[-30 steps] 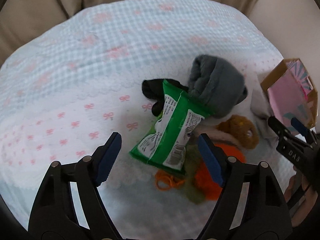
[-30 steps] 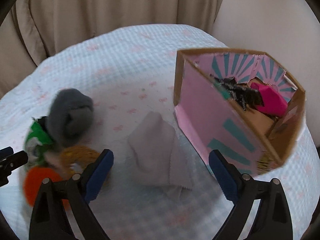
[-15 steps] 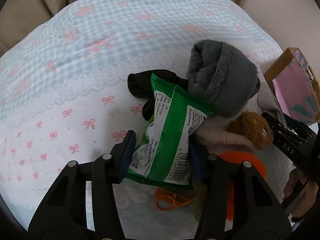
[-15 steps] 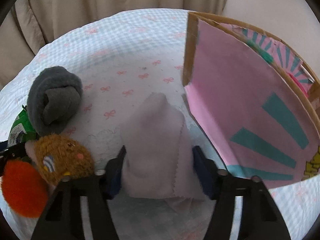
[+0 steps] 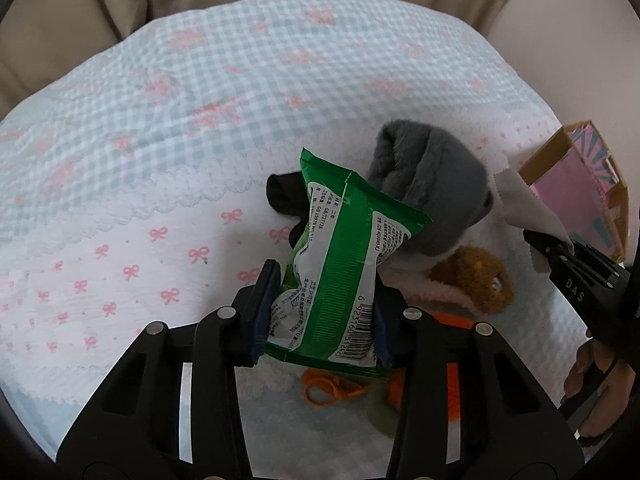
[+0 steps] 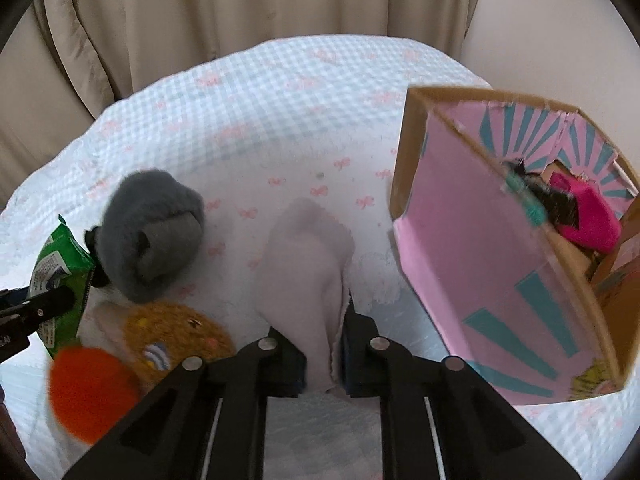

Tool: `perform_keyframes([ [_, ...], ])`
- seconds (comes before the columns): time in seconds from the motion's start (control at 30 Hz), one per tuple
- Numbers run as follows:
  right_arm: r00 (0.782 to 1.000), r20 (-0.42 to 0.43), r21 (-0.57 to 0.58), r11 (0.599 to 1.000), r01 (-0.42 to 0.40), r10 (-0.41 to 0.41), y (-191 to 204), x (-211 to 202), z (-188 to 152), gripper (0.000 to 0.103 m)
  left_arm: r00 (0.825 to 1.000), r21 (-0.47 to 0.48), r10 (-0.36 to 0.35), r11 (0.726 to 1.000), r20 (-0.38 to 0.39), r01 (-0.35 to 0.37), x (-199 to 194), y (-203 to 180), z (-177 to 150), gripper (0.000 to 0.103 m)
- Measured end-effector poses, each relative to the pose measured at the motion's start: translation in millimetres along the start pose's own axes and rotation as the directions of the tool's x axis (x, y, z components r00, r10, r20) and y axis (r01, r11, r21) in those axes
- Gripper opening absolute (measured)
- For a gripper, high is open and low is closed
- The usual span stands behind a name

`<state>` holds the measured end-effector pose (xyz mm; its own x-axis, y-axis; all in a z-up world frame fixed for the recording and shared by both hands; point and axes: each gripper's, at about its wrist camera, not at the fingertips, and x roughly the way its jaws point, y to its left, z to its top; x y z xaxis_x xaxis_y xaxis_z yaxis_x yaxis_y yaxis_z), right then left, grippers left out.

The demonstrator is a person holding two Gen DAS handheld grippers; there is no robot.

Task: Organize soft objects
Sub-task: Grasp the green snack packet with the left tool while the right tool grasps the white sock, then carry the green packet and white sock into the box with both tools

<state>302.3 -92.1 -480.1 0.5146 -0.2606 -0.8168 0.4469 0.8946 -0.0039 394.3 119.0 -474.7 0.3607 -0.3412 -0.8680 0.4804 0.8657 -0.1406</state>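
My left gripper (image 5: 320, 320) is shut on a green wipes packet (image 5: 340, 264) and holds its near end, lifted off the pile. Behind it lie a rolled grey fleece (image 5: 432, 188), a black cloth (image 5: 284, 196), a brown plush toy (image 5: 472, 276) and an orange pompom (image 6: 88, 392). My right gripper (image 6: 324, 356) is shut on a pale lilac cloth (image 6: 308, 264), which stands up from the bed. The pink cardboard box (image 6: 500, 264) is just right of it, tilted, with a magenta item (image 6: 584, 216) inside.
Everything lies on a bed (image 5: 200, 120) with a blue-checked, pink-bow cover. An orange hair tie (image 5: 324, 392) lies under the packet. Beige curtains (image 6: 240, 12) hang behind the bed. The right gripper shows at the left view's right edge (image 5: 576, 268).
Both grippers went from open to shut: the left closed on the green packet and raised it, the right closed on the lilac cloth. The box now sits farther right in the right view.
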Motion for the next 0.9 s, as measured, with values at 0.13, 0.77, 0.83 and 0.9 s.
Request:
perform_keyframes([
  [0.13,1.000,0.024,0.009,1.000,-0.003,0.003,-0.5,-26.5,12.1,0.012,1.000,-0.008,0.001,1.000,0.017,-0.001,-27.5,-4.6,8.6,0.037],
  [0.77,0.981,0.145,0.074,0.987,-0.141,0.129,-49.7,-241.6,106.4,0.012,0.980,-0.079,-0.006,0.997,0.197,0.022,-252.5,-81.7,59.3,0.037],
  [0.83,0.981,0.143,0.067,0.987,-0.145,0.135,-60.2,-254.8,111.3,0.012,0.978,-0.084,-0.008,0.996,0.210,0.027,-267.2,-96.6,63.6,0.037],
  [0.9,0.980,0.145,0.067,0.986,-0.150,0.139,-73.7,-265.4,114.9,0.012,0.975,-0.088,-0.014,0.996,0.220,0.034,-280.0,-114.3,65.9,0.037],
])
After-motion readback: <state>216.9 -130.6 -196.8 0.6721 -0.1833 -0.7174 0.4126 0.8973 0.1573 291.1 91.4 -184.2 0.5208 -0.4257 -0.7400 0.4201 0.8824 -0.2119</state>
